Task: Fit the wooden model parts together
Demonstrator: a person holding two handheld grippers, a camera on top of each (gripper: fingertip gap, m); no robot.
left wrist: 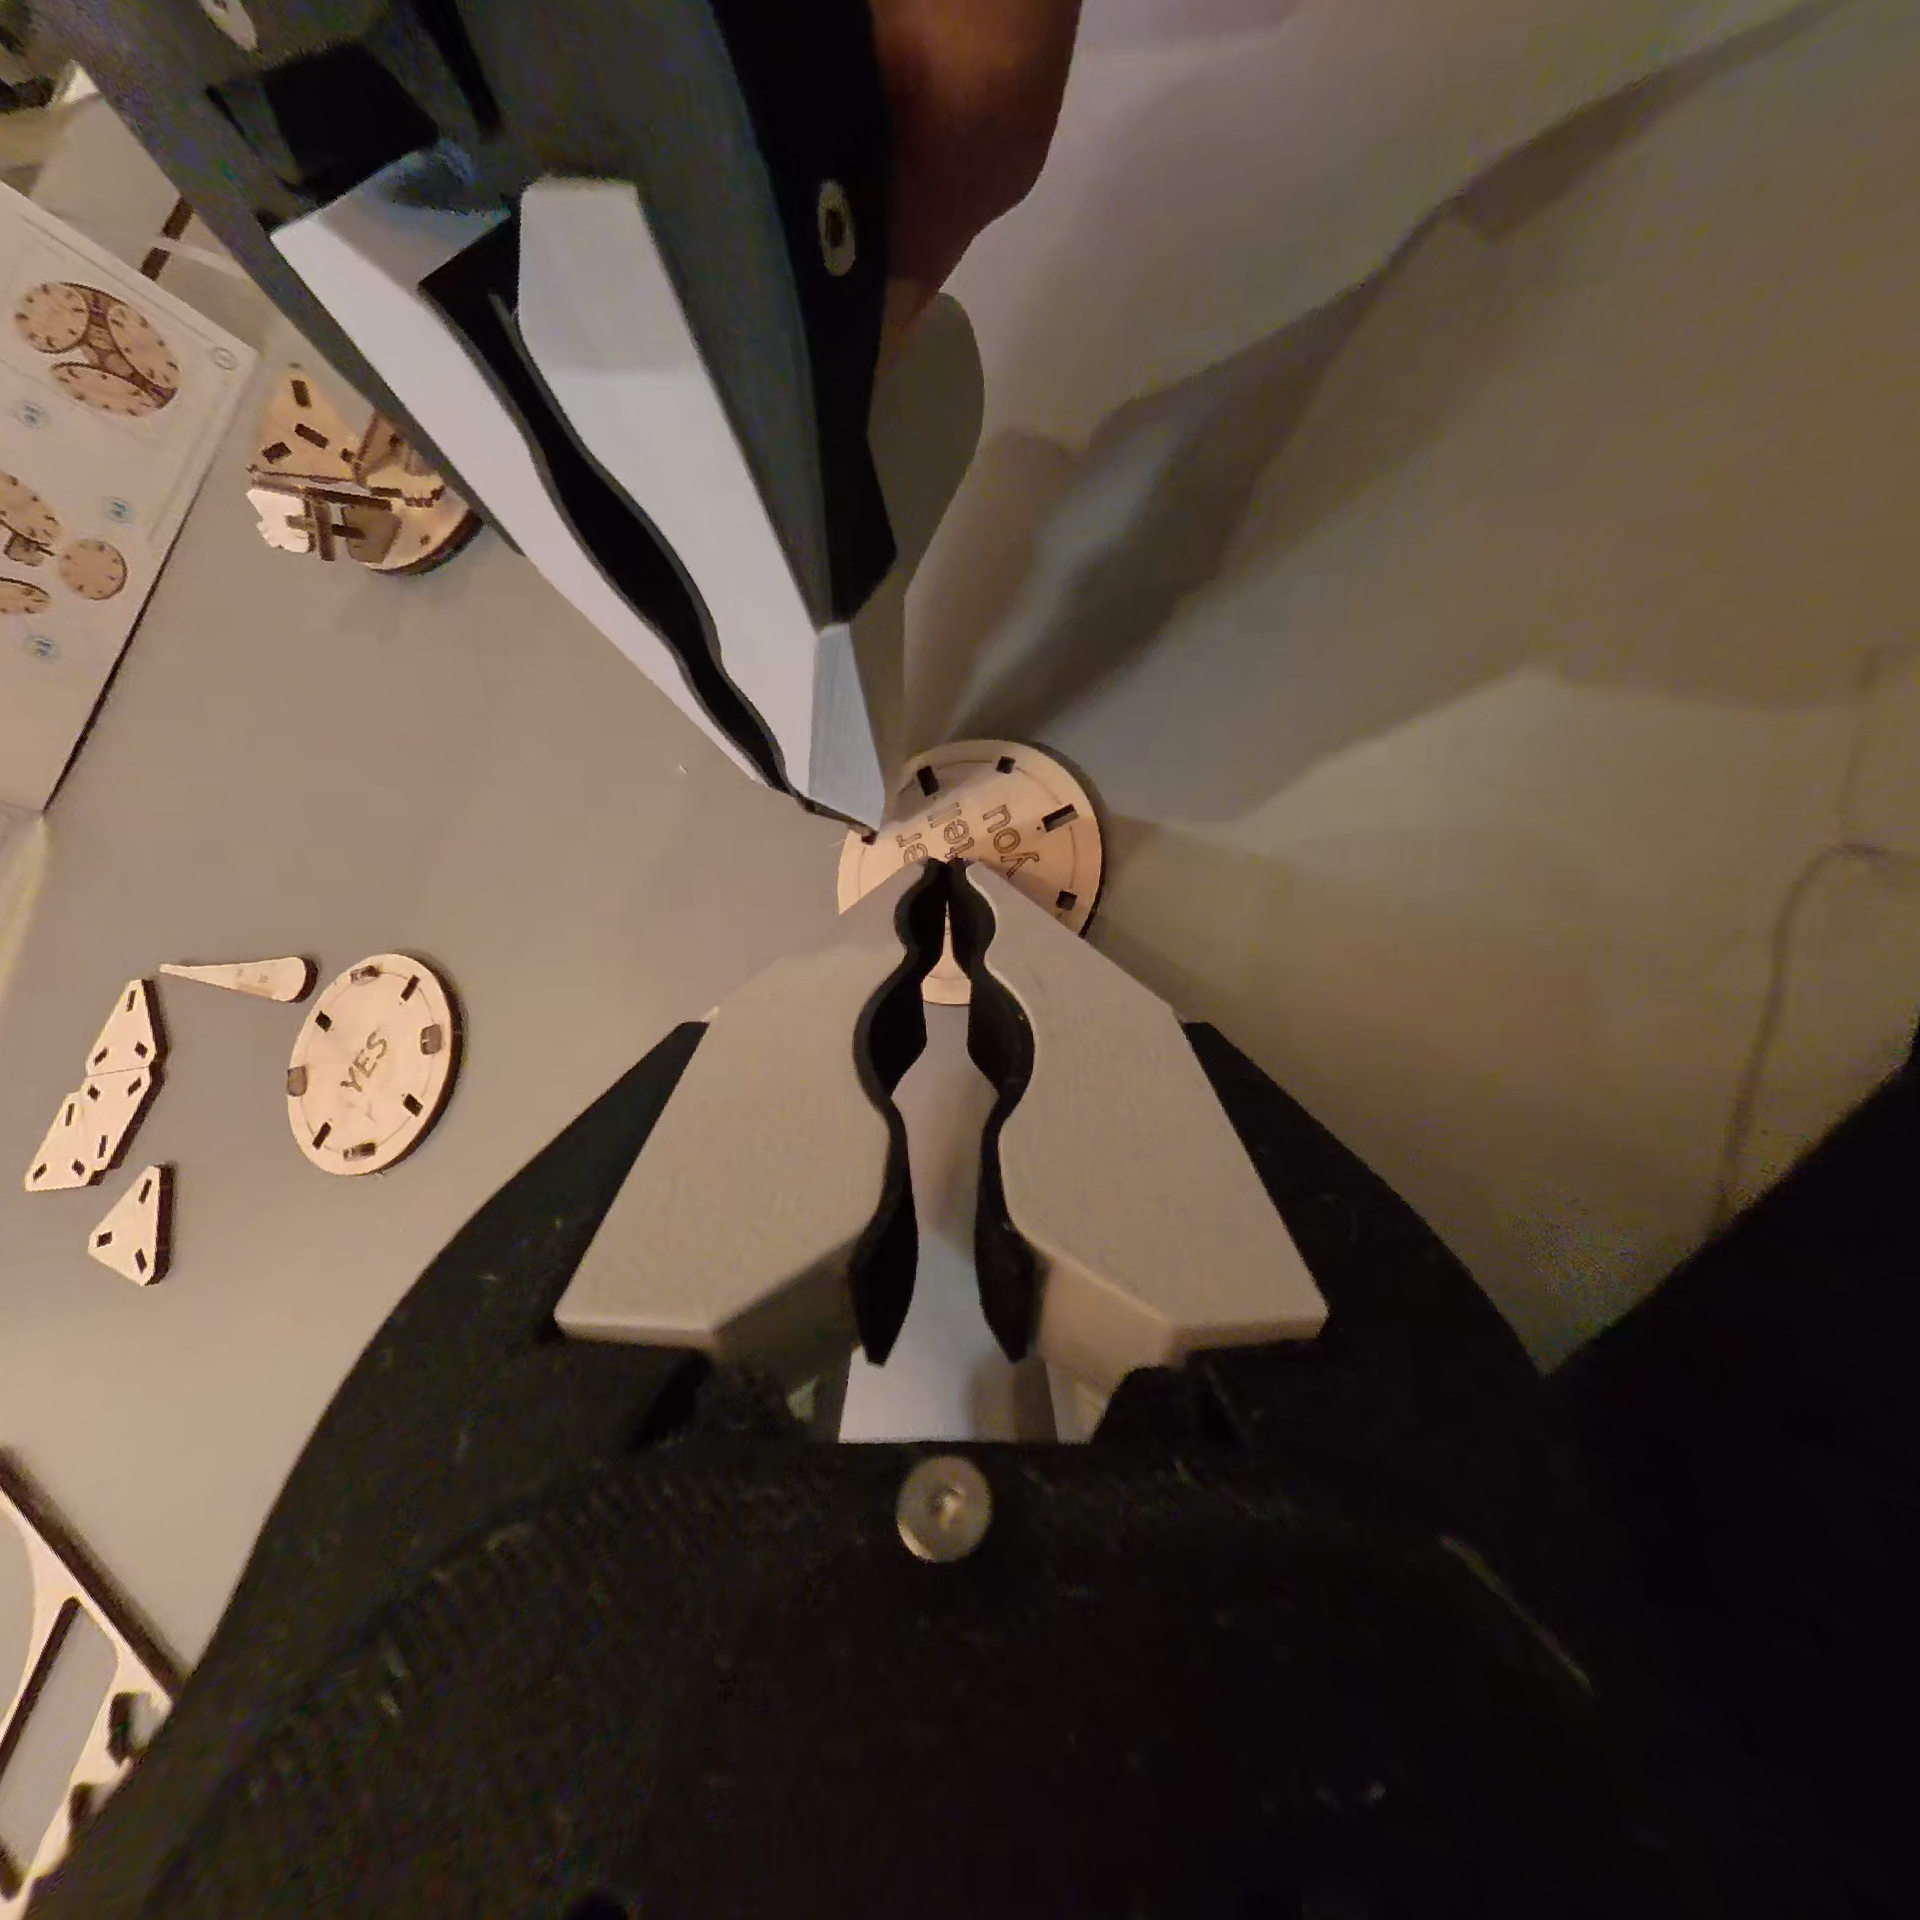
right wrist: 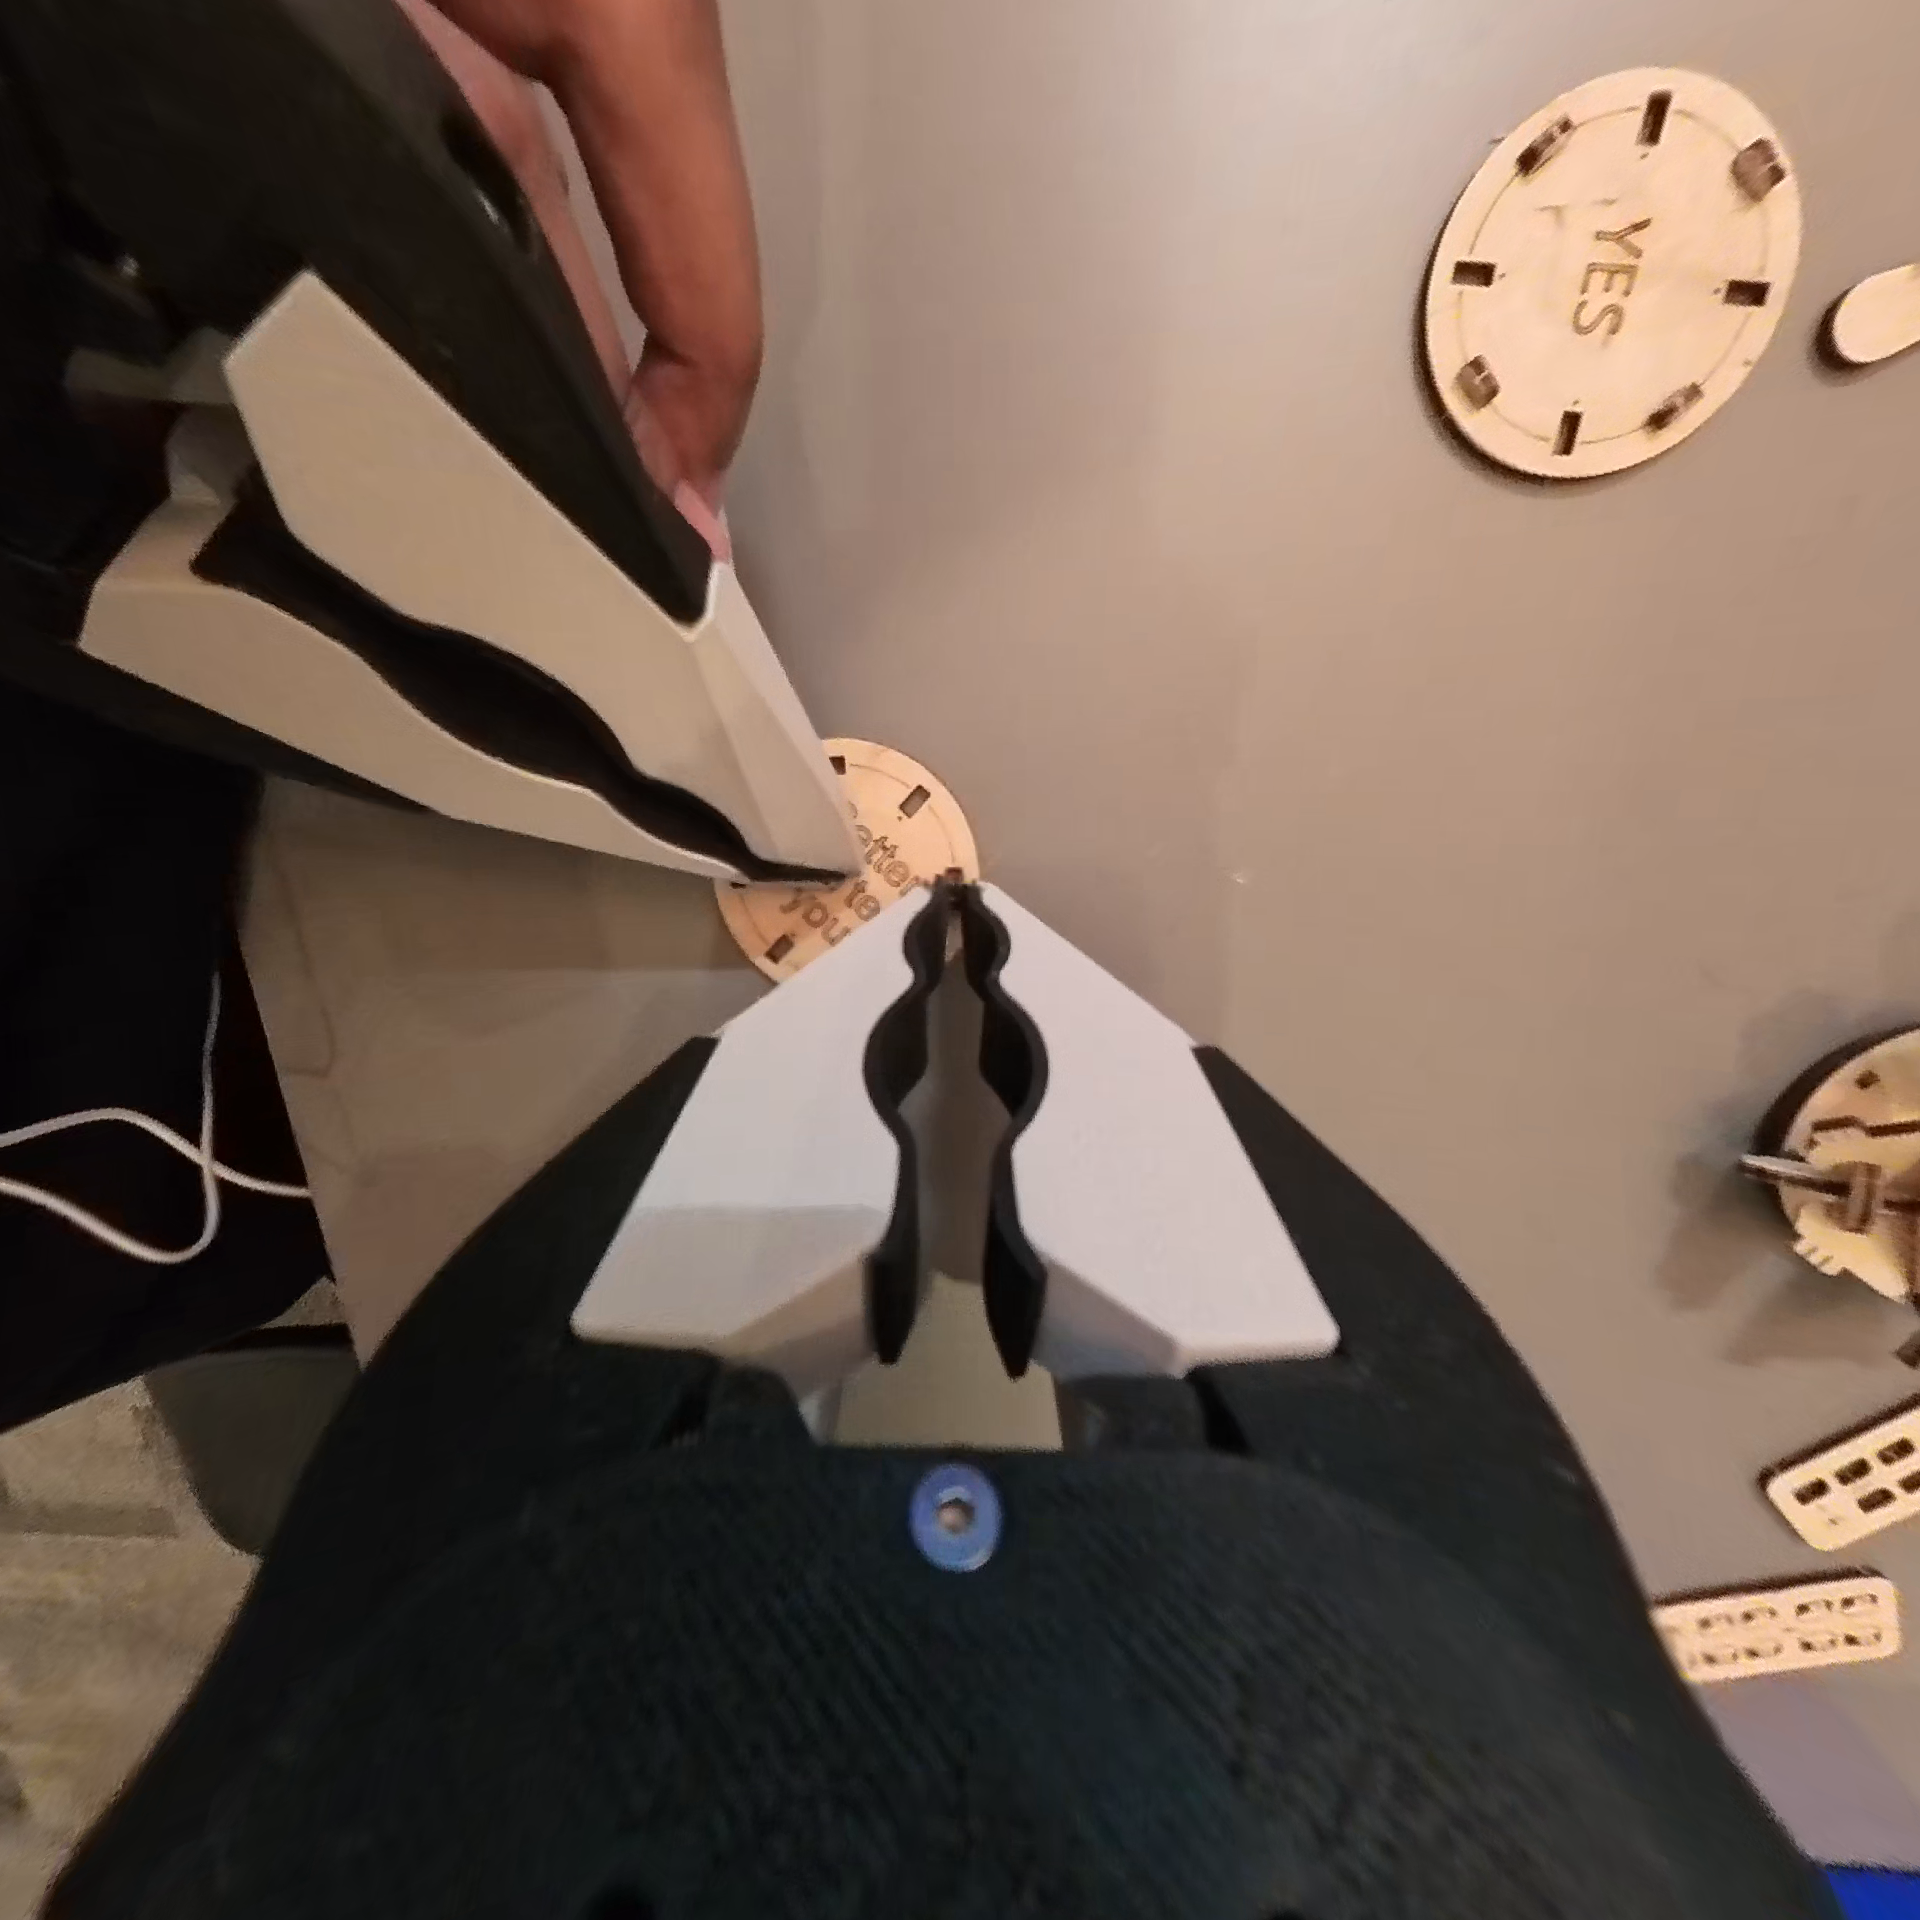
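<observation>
A small round wooden disc (left wrist: 1029, 831) with engraved writing and rim slots lies at the edge of the grey table (left wrist: 416, 779), partly over the edge. My left gripper (left wrist: 948, 878) is shut, its tips over the middle of the disc; the disc shows through the gap lower down the fingers. My right gripper (right wrist: 951, 891) is shut, its tips at a slot on the disc's (right wrist: 904, 821) rim. I cannot tell if either pair of tips pinches anything. The right gripper also shows in the left wrist view (left wrist: 868, 829), and the left gripper in the right wrist view (right wrist: 821, 871).
A larger wooden disc (left wrist: 374, 1065) with writing, several triangular pieces (left wrist: 125, 1039) and a teardrop piece (left wrist: 244, 977) lie on the table. A partly built wooden assembly (right wrist: 1849, 1174), slotted strips (right wrist: 1777, 1652), an instruction sheet (left wrist: 94, 416) and a white cable (right wrist: 197, 1195) are around. A hand (right wrist: 686, 312) holds the left gripper. The tips of both grippers are at nearly the same place.
</observation>
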